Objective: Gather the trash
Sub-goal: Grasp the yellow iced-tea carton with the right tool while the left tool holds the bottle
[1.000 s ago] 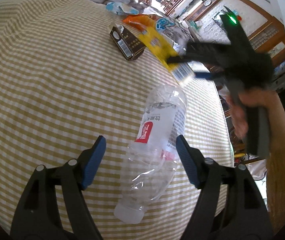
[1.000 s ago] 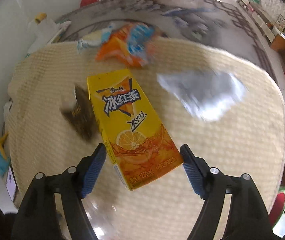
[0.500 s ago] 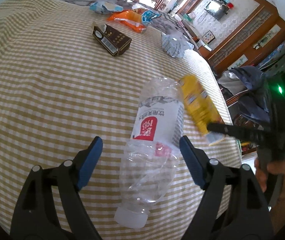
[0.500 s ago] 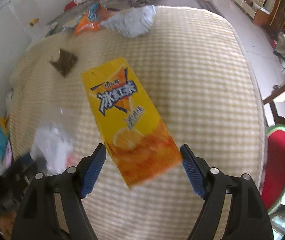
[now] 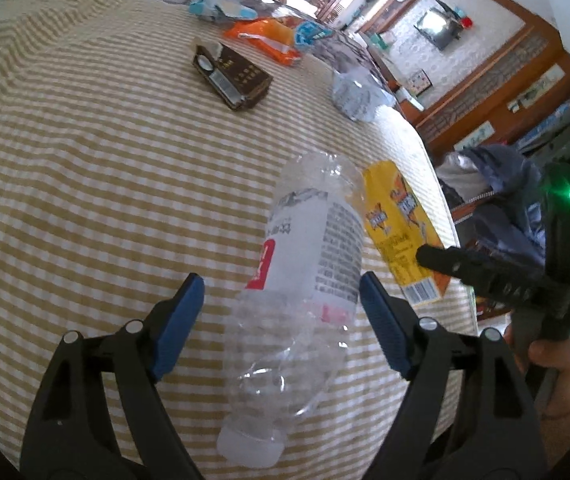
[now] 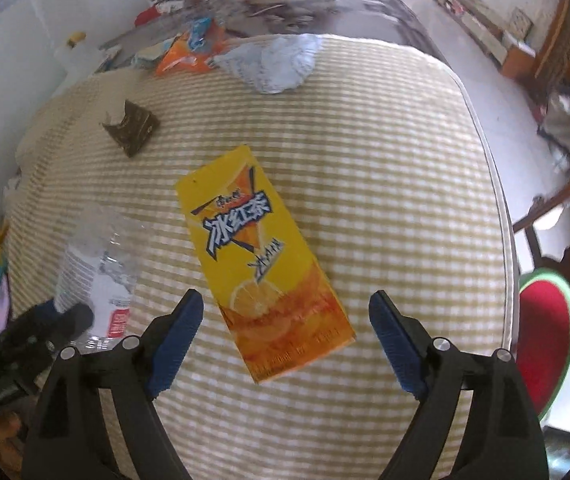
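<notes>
Left gripper (image 5: pixel 281 312) spread around bottle (image 5: pixel 301 296); right gripper (image 6: pixel 285 328) spread over carton (image 6: pixel 261 276). Risks: crushed bottle squirting free on closing; carton near table edge, easily nudged off.

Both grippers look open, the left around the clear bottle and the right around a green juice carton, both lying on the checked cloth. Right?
Not quite: the juice carton is yellow, not green, as the right wrist view shows. The rest holds: left gripper and right gripper are open, the left around the clear bottle, both items on the checked cloth.
</notes>
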Available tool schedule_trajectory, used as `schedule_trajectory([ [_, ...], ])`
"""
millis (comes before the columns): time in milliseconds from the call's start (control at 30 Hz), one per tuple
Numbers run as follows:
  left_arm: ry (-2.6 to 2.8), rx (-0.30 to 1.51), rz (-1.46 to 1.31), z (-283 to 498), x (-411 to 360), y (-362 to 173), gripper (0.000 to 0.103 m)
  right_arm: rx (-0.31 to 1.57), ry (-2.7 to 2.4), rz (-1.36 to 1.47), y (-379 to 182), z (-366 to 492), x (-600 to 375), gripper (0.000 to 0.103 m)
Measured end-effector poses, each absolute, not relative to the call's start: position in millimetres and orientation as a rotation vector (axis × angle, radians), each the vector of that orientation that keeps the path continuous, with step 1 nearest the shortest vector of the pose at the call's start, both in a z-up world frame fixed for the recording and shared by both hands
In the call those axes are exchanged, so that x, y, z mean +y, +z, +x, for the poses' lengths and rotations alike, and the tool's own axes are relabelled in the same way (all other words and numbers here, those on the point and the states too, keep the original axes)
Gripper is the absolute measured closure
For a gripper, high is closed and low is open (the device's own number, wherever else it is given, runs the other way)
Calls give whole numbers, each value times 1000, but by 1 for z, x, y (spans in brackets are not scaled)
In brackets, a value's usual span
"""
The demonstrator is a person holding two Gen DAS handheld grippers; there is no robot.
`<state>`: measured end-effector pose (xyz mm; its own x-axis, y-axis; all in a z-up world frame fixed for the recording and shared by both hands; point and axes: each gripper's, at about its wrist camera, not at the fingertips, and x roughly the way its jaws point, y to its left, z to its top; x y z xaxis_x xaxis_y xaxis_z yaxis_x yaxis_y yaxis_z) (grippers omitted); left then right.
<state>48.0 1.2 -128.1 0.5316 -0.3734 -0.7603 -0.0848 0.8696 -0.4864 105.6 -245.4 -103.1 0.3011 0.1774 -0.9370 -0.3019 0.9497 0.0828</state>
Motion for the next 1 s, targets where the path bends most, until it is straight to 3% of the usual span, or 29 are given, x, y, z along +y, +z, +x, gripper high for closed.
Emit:
schedule_trajectory([
  [167, -176, 976, -498, 47, 2, -128, 28, 1226, 311, -136, -115, 111, -236, 21],
  [267, -206, 959, -531, 46, 4, -126, 44, 1220, 302, -140, -118, 114, -235, 21],
  [467, -182, 915, -528, 42, 8, -117, 57, 1200, 329, -189, -123, 111, -228, 30],
  [633, -172, 895, -563, 40, 15, -115, 57, 1145, 352, -89, -105, 97, -240, 37],
  [1000, -194, 815, -527, 30, 12, -97, 58, 1026, 342, 180, -63, 48, -290, 39],
])
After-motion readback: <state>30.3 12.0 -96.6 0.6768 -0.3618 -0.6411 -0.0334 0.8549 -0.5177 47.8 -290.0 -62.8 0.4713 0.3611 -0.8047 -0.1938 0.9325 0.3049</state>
